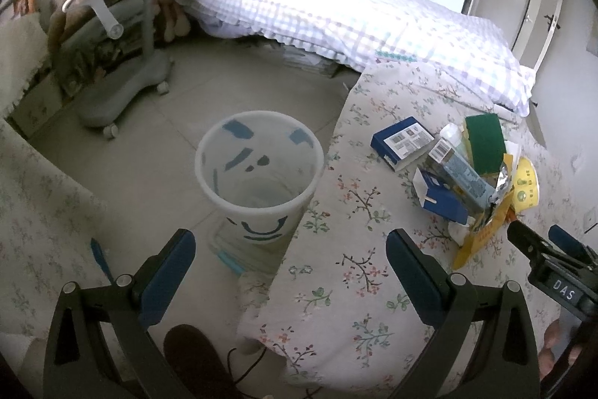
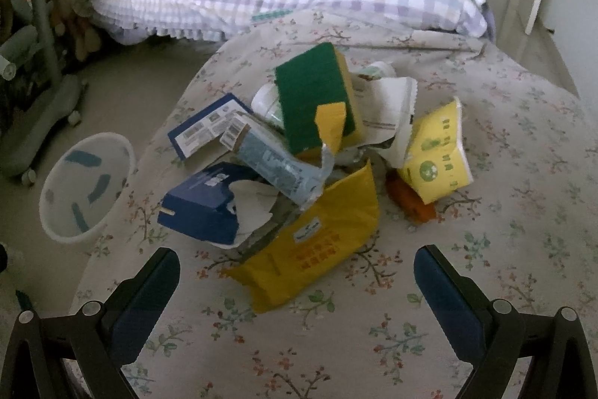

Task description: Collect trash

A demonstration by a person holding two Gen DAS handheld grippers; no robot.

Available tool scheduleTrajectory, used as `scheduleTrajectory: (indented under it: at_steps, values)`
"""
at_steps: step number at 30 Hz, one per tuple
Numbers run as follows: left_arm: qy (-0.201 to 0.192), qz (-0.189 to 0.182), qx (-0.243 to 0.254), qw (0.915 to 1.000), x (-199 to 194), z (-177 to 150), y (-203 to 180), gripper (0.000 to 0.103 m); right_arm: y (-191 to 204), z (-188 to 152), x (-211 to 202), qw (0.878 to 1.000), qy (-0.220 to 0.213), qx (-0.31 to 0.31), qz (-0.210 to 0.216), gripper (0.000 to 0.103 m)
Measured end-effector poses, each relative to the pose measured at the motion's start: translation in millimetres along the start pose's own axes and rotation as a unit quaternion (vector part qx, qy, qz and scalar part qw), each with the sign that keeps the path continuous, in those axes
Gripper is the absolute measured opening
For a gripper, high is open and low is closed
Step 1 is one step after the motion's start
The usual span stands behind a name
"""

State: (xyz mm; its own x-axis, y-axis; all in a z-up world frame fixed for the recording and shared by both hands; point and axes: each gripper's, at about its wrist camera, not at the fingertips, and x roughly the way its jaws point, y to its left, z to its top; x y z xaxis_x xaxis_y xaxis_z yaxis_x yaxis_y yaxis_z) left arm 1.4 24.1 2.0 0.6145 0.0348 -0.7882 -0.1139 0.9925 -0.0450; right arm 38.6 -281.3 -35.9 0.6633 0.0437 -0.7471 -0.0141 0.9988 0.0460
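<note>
Two claws hung wide open and empty over a table draped in a floral cloth (image 2: 504, 174). The left claw (image 1: 291, 272) hovered above the table's left edge, its blue pads spread far apart, one over the floor and one over the cloth. The right claw (image 2: 295, 290) gaped just as wide, close in front of the trash heap, gripping nothing.

Nearest the right claw lay a yellow pouch (image 2: 317, 242) with red print, flat on the cloth. Just behind it, a dark blue carton (image 2: 202, 208) sat torn open, with a pale blue box (image 2: 280, 167) leaning across it. A green and yellow sponge (image 2: 317, 96) stood propped on top of the heap, against crumpled white paper (image 2: 388, 107). To the right sat a yellow packet (image 2: 437, 159), touching an orange item (image 2: 411, 200) beneath it. A second blue box (image 2: 205, 126) with white labels lay at the pile's left.

On the floor, just beside the table's left edge, stood a white bin (image 1: 258, 171) with blue markings; it looked empty. Beyond were a grey wheeled chair (image 1: 123, 62) and a bed (image 1: 336, 14) with a checked quilt.
</note>
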Motion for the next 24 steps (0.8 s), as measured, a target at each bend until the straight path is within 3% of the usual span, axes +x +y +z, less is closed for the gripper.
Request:
scheduleTrajectory:
  at_steps: [24]
  values:
    - [-0.002, 0.009, -0.013, 0.9999, 1, 4, 14, 0.103, 2, 4, -2, 1.000, -0.002, -0.002, 0.005, 0.103]
